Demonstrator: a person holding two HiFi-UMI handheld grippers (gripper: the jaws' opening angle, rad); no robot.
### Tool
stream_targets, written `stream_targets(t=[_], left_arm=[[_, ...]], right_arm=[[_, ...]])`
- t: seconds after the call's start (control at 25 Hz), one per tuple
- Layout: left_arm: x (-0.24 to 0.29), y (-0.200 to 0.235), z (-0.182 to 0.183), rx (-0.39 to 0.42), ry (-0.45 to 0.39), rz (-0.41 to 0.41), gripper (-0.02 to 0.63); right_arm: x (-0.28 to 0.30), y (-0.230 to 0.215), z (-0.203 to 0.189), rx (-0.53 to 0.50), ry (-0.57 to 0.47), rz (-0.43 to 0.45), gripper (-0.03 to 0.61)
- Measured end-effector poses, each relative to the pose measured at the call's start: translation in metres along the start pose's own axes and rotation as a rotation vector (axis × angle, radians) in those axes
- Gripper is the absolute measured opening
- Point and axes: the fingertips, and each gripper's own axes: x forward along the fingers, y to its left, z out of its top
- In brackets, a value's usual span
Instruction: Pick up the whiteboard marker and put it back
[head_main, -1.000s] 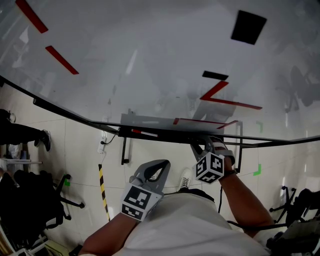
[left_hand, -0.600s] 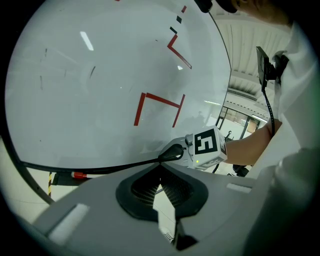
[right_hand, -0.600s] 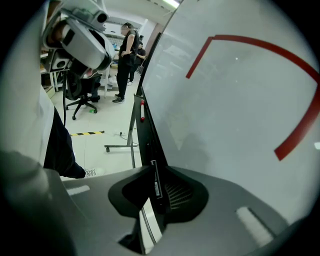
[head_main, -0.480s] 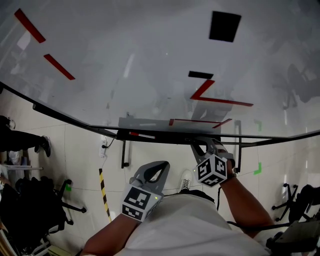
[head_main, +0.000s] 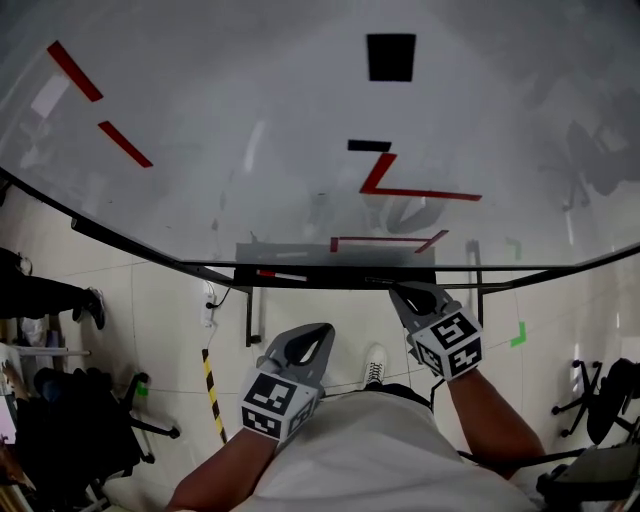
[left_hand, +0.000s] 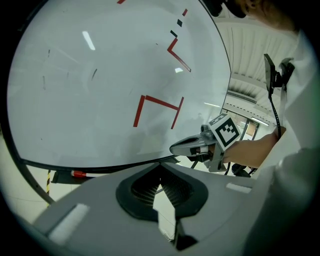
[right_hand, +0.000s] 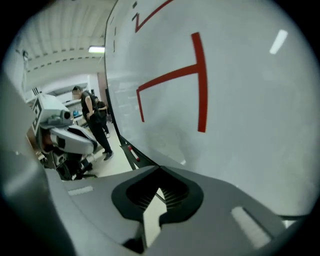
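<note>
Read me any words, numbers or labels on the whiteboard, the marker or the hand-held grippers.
No readable words or numbers.
The whiteboard: red strokes, one group like "Z", black patches.
The left hand-held gripper, right hand-held gripper: square black-and-white codes, no letters.
The whiteboard marker: print too small to read.

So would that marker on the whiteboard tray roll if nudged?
Probably: the marker looks slim and round, lying flat along the tray, so it may roll until the tray's edge stops it. It seems stiff and, being small, likely light.
</note>
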Motion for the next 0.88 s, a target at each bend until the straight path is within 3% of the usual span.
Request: stream_targets(t=[0.4, 0.88], left_arm=[[-0.003, -0.003, 0.007, 0.022, -0.020, 0.004, 0.015], [-0.012, -0.012, 0.009, 0.082, -0.015, -0.039, 0.015]], right_arm=[[-0.063, 0.008, 0.014, 0.137, -0.133, 0.002, 0.002], [-0.099, 0.030, 0.004, 0.175, -0.196, -0.045, 0.002]])
